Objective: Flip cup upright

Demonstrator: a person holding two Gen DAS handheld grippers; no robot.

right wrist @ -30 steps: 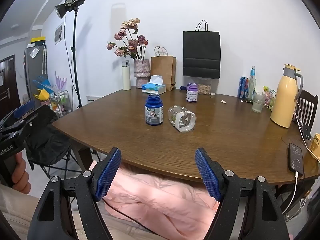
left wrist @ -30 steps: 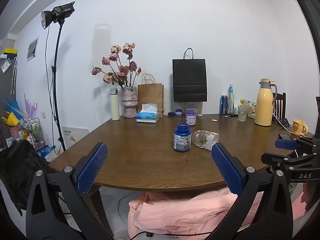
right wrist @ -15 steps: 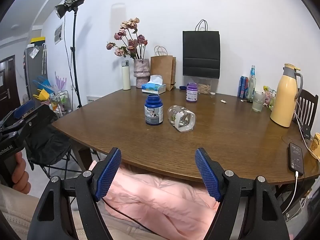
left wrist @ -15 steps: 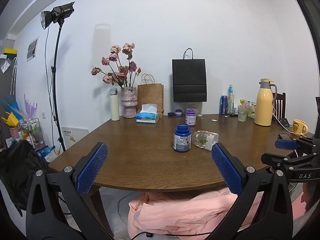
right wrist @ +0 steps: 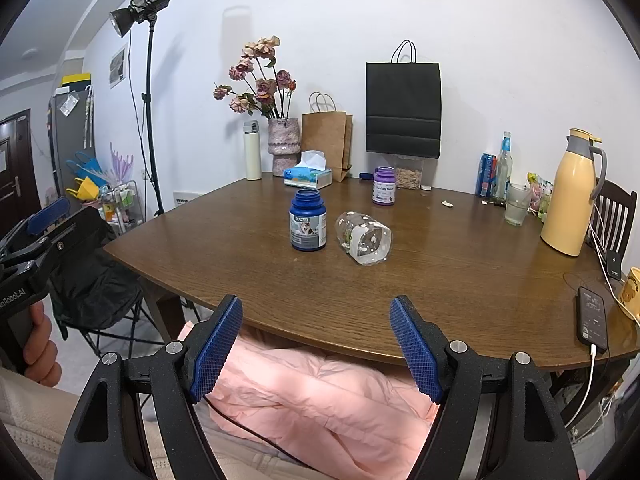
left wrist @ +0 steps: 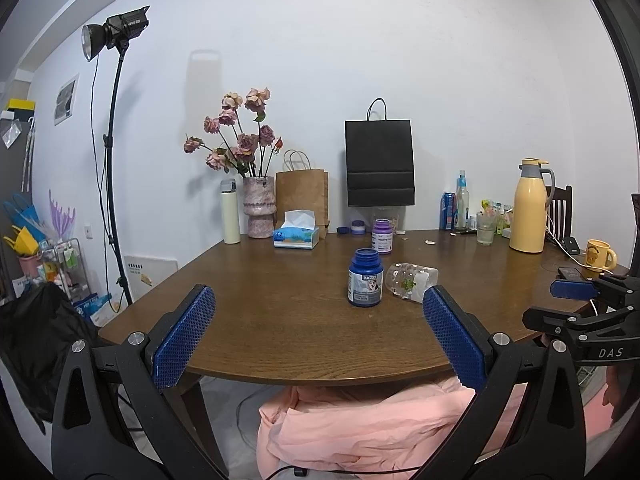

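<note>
My left gripper [left wrist: 316,332] and right gripper [right wrist: 316,344] hang spread wide and empty off the near edge of the table [right wrist: 460,276], well short of the clear cup [right wrist: 365,238], which lies on its side mid-table just right of the blue bottle [right wrist: 307,219]. My worry: the round cup may roll when nudged, or a jaw may clip the bottle standing beside it and topple it. The cup looks empty apart from its printed wrap. I cannot tell what the lidless blue bottle holds. A vase [right wrist: 284,145] at the far edge holds dried roses.
</note>
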